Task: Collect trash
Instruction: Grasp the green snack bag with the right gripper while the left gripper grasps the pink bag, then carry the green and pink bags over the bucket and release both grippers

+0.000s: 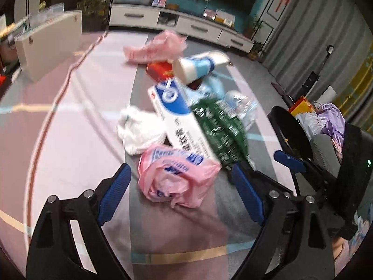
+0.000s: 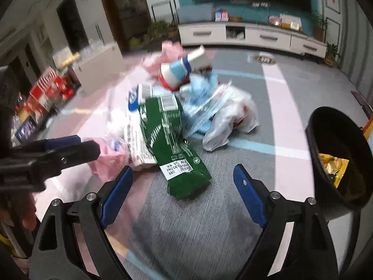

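A heap of trash lies on the carpet. My left gripper (image 1: 180,175) is open just above a crumpled pink plastic bag (image 1: 177,177). Behind the bag are a white tissue wad (image 1: 137,130), a white and blue box (image 1: 179,116), a green snack packet (image 1: 221,128) and a blue and white paper cup (image 1: 198,66). My right gripper (image 2: 183,177) is open and empty over the near end of the green snack packet (image 2: 172,144). A black trash bin (image 2: 338,154) with a yellow wrapper (image 2: 333,166) inside stands at the right.
A white and clear plastic bag (image 2: 230,119) lies right of the heap. The left gripper (image 2: 46,156) shows at the left of the right wrist view. A white TV cabinet (image 2: 251,37) lines the far wall. A low white table (image 1: 49,44) stands at the left.
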`<state>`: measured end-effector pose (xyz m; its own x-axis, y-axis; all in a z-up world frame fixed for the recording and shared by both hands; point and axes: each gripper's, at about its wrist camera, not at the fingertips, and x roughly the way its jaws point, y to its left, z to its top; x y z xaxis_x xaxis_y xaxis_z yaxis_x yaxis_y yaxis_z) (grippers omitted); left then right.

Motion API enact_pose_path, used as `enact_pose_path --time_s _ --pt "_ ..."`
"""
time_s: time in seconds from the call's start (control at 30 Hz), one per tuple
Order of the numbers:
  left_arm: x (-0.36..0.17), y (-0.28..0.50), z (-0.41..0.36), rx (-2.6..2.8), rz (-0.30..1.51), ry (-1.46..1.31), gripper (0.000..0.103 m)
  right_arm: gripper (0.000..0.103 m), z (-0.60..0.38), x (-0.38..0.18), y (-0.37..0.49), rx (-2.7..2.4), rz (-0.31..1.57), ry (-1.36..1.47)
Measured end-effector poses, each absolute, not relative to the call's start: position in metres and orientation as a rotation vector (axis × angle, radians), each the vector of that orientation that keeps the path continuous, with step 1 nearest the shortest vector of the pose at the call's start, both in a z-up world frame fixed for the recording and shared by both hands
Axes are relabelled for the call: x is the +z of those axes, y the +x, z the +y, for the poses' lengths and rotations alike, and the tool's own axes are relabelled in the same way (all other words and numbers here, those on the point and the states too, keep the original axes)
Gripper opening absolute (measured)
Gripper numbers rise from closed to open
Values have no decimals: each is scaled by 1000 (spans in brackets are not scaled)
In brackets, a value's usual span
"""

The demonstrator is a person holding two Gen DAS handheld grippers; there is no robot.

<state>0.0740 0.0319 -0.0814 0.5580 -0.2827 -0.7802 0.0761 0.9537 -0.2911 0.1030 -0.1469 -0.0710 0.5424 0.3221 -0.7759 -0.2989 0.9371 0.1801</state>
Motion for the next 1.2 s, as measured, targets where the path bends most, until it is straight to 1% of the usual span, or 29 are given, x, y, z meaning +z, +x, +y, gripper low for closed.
enact_pose_path --time_s 0.2,0.23,0.27,0.3,0.33,0.37,0.4,0.43,0.47,0.5,0.53,0.6,0.63,0.67,0.97,1.2 --pt "-103 85 34 -212 1020 -290 86 86 -140 -92 124 399 1005 41" --pt "-104 84 34 -214 1017 -287 84 86 -139 -95 125 401 1007 46" --pt "-103 84 31 -228 1014 -283 76 85 -138 -97 126 403 1009 49" --pt "-103 83 28 -236 1012 -281 74 77 -137 -98 127 408 1011 52" --pt "-102 83 26 -233 1009 -272 73 66 -136 -100 127 417 1011 55" --pt "-101 83 24 -234 1006 -267 71 60 -135 -101 126 423 1014 56" --pt "-101 82 25 -237 1005 -273 67 48 -134 -103 125 430 1025 55" --pt "-101 81 25 -239 1007 -282 66 41 -134 -104 125 432 1028 55" --pt "-100 81 26 -240 1006 -290 63 38 -135 -104 123 431 1025 54" --pt "-100 80 27 -243 1007 -293 61 23 -136 -103 121 432 1021 49" --pt "-99 78 27 -246 1004 -296 60 16 -137 -102 119 434 1020 49" --pt "-96 76 28 -250 990 -297 56 10 -140 -97 114 431 1006 57" --pt "-94 72 28 -254 981 -297 55 9 -143 -93 109 419 992 57" --pt "-90 69 29 -265 968 -300 46 9 -145 -90 108 414 985 63" --pt "-51 47 28 -317 876 -305 45 9 -183 -54 77 376 889 149" --pt "-43 40 14 -355 876 -281 46 9 -222 -42 64 284 842 192"
